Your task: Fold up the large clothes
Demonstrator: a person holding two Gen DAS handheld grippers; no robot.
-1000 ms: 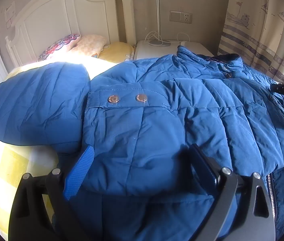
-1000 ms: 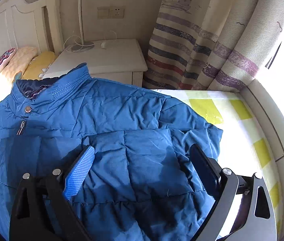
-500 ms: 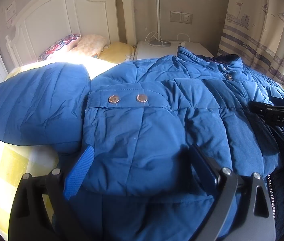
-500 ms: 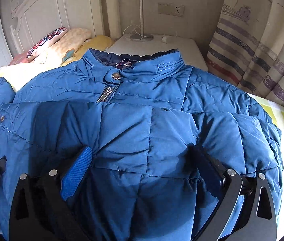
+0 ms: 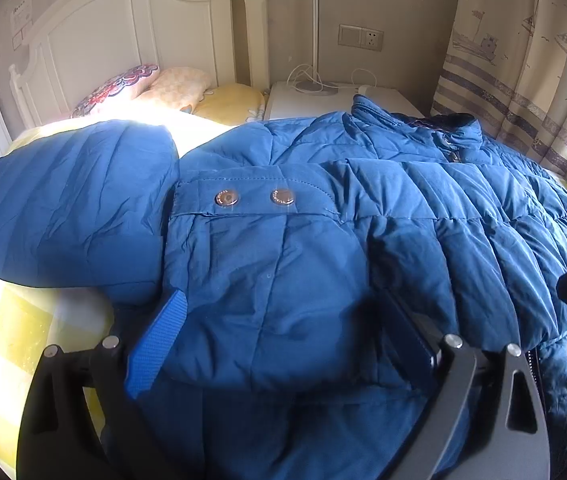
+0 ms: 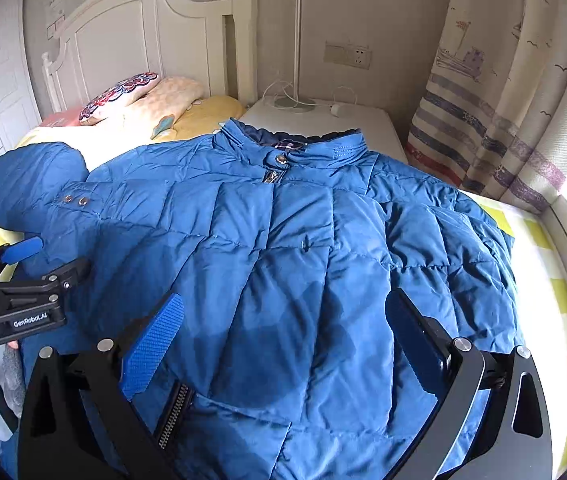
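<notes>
While the blue padded jacket [image 6: 283, 248] lies front-up on the bed [image 6: 543, 248], its long axis runs straight away from both sets of jaws, collar [image 6: 295, 148] pointing toward the headboard [image 6: 135, 36] and nightstand [image 6: 323, 116], hem nearest the cameras. One sleeve is folded across the chest; its cuff [image 5: 251, 196], with two metal snaps, sits just ahead of the left jaws. The detached-looking hood [image 5: 67, 196] lies ahead and to the left of those jaws, though whether it is joined to the jacket is hard to tell. The left gripper [image 5: 283, 340] has its jaws spread wide, with jacket fabric bulging between the pads, touching them but not pinched. The right gripper [image 6: 287, 340] likewise has its jaws wide apart over the lower front, the zipper [image 6: 173, 416] just beside its left pad. In the right wrist view the left gripper's body reads "GenRobot.AI". Pillows [image 6: 151, 100] rest against the headboard, and a striped curtain [image 6: 495, 112] hangs far right of the jaws.
</notes>
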